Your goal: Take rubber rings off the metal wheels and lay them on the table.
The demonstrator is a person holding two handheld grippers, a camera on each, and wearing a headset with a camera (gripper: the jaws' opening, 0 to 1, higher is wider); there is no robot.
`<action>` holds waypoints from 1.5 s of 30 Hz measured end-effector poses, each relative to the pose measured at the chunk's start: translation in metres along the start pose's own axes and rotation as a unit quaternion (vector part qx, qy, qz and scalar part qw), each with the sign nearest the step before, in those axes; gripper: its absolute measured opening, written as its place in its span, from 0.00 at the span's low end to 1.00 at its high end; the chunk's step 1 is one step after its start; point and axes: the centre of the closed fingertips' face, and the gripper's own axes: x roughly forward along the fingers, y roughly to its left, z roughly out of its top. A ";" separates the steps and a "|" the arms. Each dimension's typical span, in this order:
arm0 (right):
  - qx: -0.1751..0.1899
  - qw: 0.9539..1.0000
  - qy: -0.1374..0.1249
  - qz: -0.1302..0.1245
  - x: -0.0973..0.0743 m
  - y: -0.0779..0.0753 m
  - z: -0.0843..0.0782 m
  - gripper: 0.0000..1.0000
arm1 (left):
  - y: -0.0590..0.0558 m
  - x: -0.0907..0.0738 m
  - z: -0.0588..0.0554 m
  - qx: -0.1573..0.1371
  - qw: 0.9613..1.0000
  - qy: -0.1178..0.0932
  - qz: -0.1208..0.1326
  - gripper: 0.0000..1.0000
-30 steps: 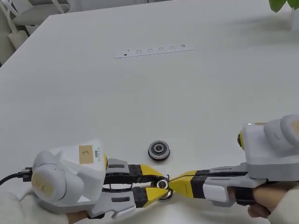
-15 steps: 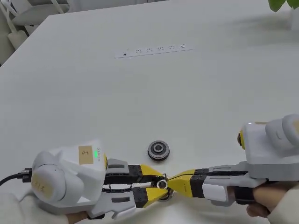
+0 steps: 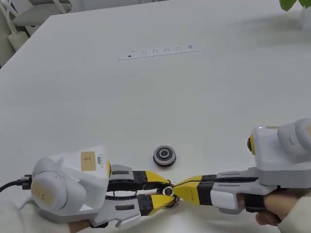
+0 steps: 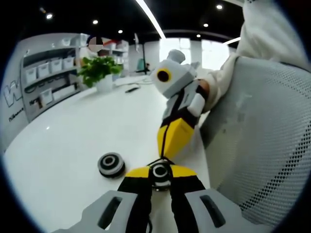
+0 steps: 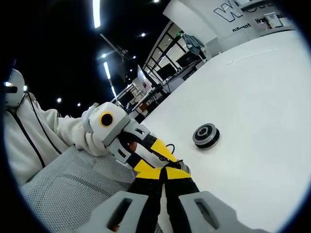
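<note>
The left hand-held gripper (image 3: 163, 192) is clenching a small metal wheel (image 4: 160, 172) between its yellow jaw tips, holding it low over the near edge of the white desk (image 3: 204, 97). The right hand-held gripper (image 3: 178, 189) is reaching in from the opposite side with its jaws pressed together, their tips touching the wheel's rim, though whether they are pinching its rubber ring cannot be told. A second metal wheel (image 3: 164, 156), wearing a dark rubber ring (image 4: 100, 166), is lying flat on the desk just beyond the two grippers.
</note>
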 end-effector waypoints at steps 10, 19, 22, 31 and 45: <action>0.001 1.000 -0.008 0.000 -0.001 0.001 0.002 0.00 | -0.001 0.001 0.001 -0.003 1.000 0.000 0.003 0.14; 0.010 1.000 -0.022 0.006 -0.002 0.004 0.007 0.00 | 0.000 0.001 0.001 0.002 1.000 -0.001 0.003 0.14; 0.012 1.000 -0.026 0.009 -0.002 0.005 0.008 0.00 | -0.001 0.001 0.001 0.003 1.000 -0.001 0.003 0.14; 0.025 1.000 -0.013 -0.015 -0.002 -0.006 0.003 0.00 | 0.000 0.000 0.001 -0.002 1.000 -0.002 0.002 0.14; 0.024 0.999 0.012 -0.044 -0.005 -0.017 -0.005 0.00 | -0.001 0.000 0.001 -0.033 0.999 0.017 0.000 0.16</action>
